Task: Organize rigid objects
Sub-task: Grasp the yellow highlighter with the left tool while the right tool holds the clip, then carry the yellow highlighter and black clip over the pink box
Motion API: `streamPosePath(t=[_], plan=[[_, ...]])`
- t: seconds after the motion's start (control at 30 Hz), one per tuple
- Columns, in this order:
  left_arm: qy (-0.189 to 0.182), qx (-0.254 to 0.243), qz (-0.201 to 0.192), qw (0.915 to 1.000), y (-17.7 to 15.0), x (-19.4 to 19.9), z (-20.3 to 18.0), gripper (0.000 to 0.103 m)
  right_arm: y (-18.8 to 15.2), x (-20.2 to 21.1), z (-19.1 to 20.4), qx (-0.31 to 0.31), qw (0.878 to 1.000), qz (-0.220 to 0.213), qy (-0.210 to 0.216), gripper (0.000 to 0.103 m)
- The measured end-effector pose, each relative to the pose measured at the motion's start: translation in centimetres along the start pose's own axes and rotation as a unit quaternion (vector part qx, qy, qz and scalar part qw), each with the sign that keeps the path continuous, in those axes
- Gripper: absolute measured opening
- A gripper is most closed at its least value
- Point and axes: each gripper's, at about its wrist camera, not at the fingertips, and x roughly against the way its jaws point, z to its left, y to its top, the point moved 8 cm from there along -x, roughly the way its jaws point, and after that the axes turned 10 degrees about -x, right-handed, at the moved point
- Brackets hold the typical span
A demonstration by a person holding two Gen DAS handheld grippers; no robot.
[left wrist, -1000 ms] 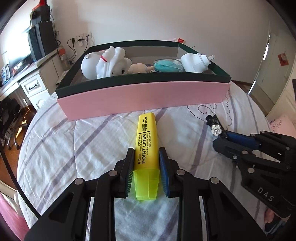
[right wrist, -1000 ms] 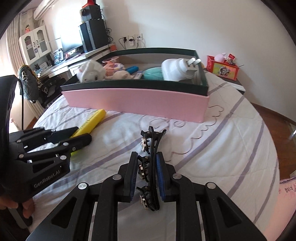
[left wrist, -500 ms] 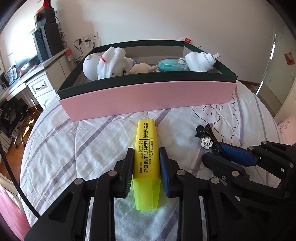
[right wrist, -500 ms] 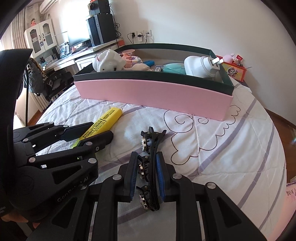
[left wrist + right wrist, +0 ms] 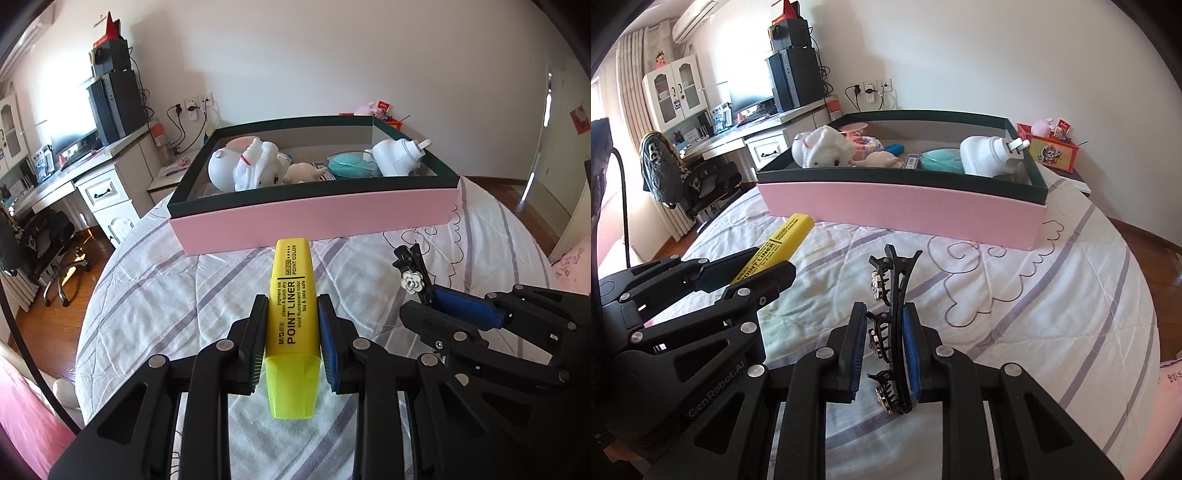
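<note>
My left gripper [image 5: 291, 334] is shut on a yellow highlighter [image 5: 293, 314] marked POINT LINER and holds it above the bed, pointing at the box. It also shows in the right wrist view [image 5: 775, 251]. My right gripper [image 5: 885, 349] is shut on a black hair clip [image 5: 892, 325] with small flower studs; the clip also shows in the left wrist view [image 5: 413, 273]. The pink box [image 5: 314, 218] with a dark green rim stands ahead on the bed and holds white toys [image 5: 247, 168], a teal item and a white plug adapter [image 5: 397, 157].
The bed has a white quilt [image 5: 1034, 295] with purple stripes and curls. A desk [image 5: 85, 173] with drawers, a computer tower and an office chair [image 5: 48, 236] stand to the left. A small red box [image 5: 1052, 153] sits on a side table at the right.
Both grippers have risen and drawn back a little from the box, each still holding its object. The box now sits lower and farther in both views.
</note>
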Motion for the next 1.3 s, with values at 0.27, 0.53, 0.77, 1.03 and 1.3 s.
streamPosePath(t=[0.27, 0.53, 0.77, 1.03, 1.3], plan=[[0.002, 0.004, -0.021, 0.9998, 1.0, 1.9, 1.1, 0.026, 0.9, 1.7, 1.8, 0.009, 1.0, -0.022, 0.014, 0.02], [-0.01, -0.007, -0.054, 0.9984, 5.1, 2.8, 2.4, 0.026, 4.1, 2.8, 2.7, 0.025, 0.998, -0.049, 0.027, 0.02], [-0.017, -0.021, -0.07, 0.9972, 11.1, -0.3, 3.3, 0.026, 9.7, 1.9, 1.9, 0.032, 0.997, -0.072, 0.026, 0.02], [-0.024, -0.017, -0.035, 0.999, 15.7, -8.2, 4.1, 0.026, 15.5, -3.4, -0.5, 0.033, 0.997, -0.066, -0.006, 0.02], [-0.021, -0.02, -0.007, 0.9996, 15.2, -12.8, 3.4, 0.026, 16.0, -8.4, -3.0, 0.022, 0.999, -0.032, -0.022, 0.02]])
